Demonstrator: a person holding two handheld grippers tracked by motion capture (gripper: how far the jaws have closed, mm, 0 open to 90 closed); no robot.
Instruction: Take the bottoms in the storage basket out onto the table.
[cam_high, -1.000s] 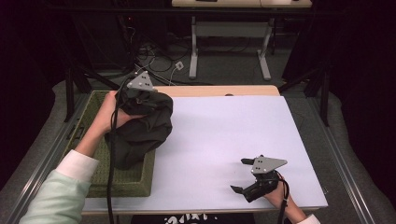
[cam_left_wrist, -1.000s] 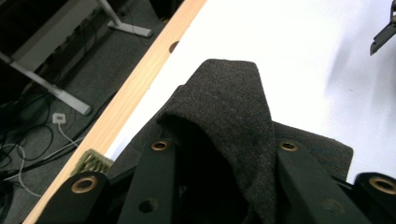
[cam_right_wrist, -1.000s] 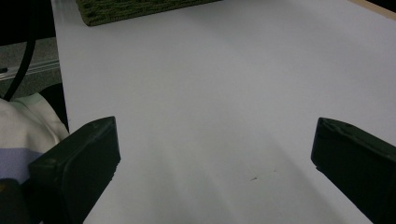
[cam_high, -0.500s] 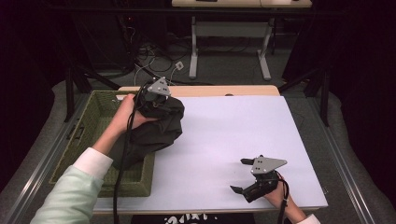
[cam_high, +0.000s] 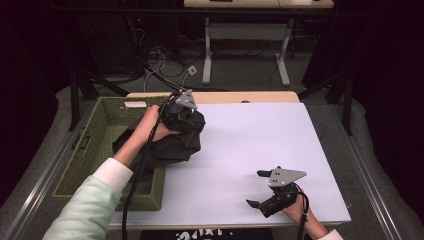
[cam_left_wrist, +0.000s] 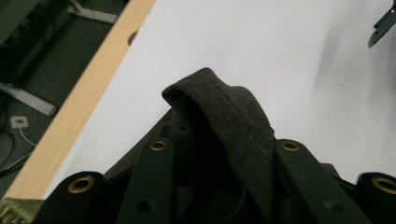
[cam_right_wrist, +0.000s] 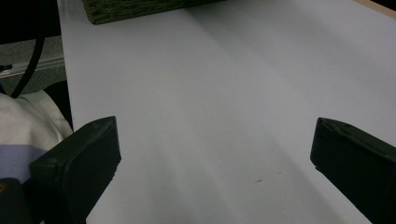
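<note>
A dark grey cloth (cam_high: 177, 142) hangs bunched from my left gripper (cam_high: 182, 107), which is shut on it at the back left of the white table (cam_high: 250, 140). The cloth's lower part still trails over the rim of the green woven basket (cam_high: 82, 145). In the left gripper view a thick fold of the cloth (cam_left_wrist: 224, 107) sticks up between the two black jaws of the left gripper (cam_left_wrist: 224, 144). My right gripper (cam_high: 256, 188) rests near the table's front right, open, with only bare table between the jaws of the right gripper (cam_right_wrist: 212, 144).
The basket stands along the table's left side, and its corner (cam_right_wrist: 130, 9) shows far off in the right gripper view. A wooden strip (cam_high: 225, 96) borders the table's far edge. Cables and desk legs lie on the floor beyond it.
My left gripper has carried the cloth to the right and downward, from above the basket to the table's left part. The right gripper has stayed where it was.
</note>
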